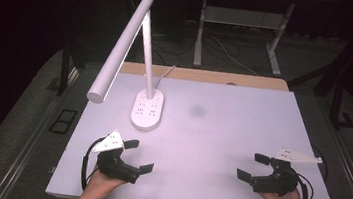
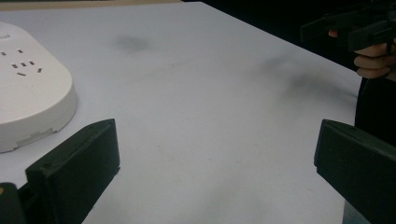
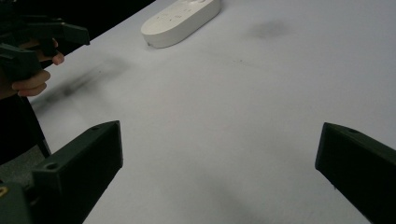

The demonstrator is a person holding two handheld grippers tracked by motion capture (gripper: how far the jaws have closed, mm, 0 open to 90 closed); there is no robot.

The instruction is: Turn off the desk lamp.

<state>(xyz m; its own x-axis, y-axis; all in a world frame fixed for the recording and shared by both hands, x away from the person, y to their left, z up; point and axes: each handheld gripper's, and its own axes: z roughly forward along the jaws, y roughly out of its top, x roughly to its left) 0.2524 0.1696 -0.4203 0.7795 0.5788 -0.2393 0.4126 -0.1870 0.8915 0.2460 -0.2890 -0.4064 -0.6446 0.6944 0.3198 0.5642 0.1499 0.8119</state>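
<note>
A white desk lamp (image 1: 140, 50) stands on its oval base (image 1: 148, 108) at the back left of the white table (image 1: 221, 130); the same base shows at the left edge (image 2: 28, 102) in the left gripper view and far off (image 3: 180, 18) in the right gripper view. My left gripper (image 1: 139, 155) rests near the front left edge, jaws wide apart and nothing between them (image 2: 215, 163). My right gripper (image 1: 252, 167) sits near the front right, open and empty as well (image 3: 219, 168). Both point toward the table's middle.
A dark smudge (image 1: 196, 111) marks the tabletop right of the lamp base. The lamp's cord (image 1: 165, 74) runs off the back edge. A wooden strip (image 1: 202, 76) borders the far side. Desk legs (image 1: 200, 32) stand on the dark floor behind.
</note>
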